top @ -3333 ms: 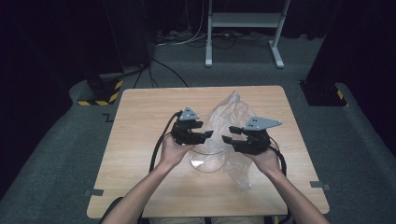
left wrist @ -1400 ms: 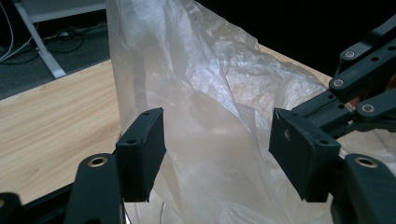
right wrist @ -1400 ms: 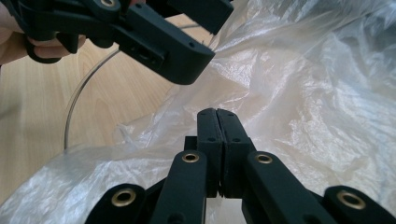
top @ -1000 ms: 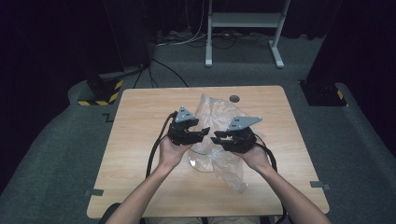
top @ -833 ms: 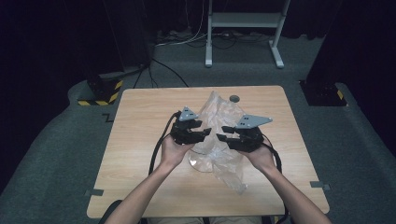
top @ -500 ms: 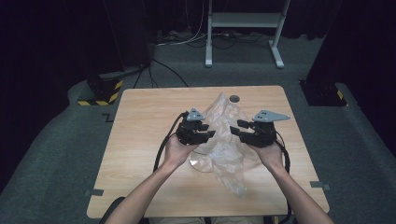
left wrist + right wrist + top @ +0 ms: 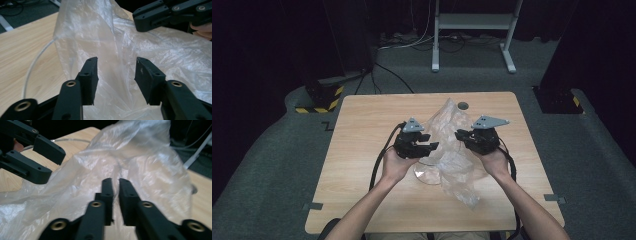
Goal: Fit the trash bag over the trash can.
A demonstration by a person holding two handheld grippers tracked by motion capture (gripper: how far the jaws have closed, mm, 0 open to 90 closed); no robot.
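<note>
High view is showing you working a clear plastic bag (image 7: 455,150) near the middle of the table (image 7: 362,125), over a glass bowl (image 7: 428,174). Your right gripper (image 7: 113,181) is pinching a fold of it while your left gripper (image 7: 116,62) is hanging released, so be closing on the near film before pulling apart. Crumpled plastic is hiding most of the bowl's rim.

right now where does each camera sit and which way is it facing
high view: above the person's side, looking forward and down at the table; both forearms show.
left gripper view: rides the left hand-held gripper, jaws apart, facing the plastic bag.
right gripper view: rides the right hand-held gripper, jaws nearly together at plastic.
All share the bag.
</note>
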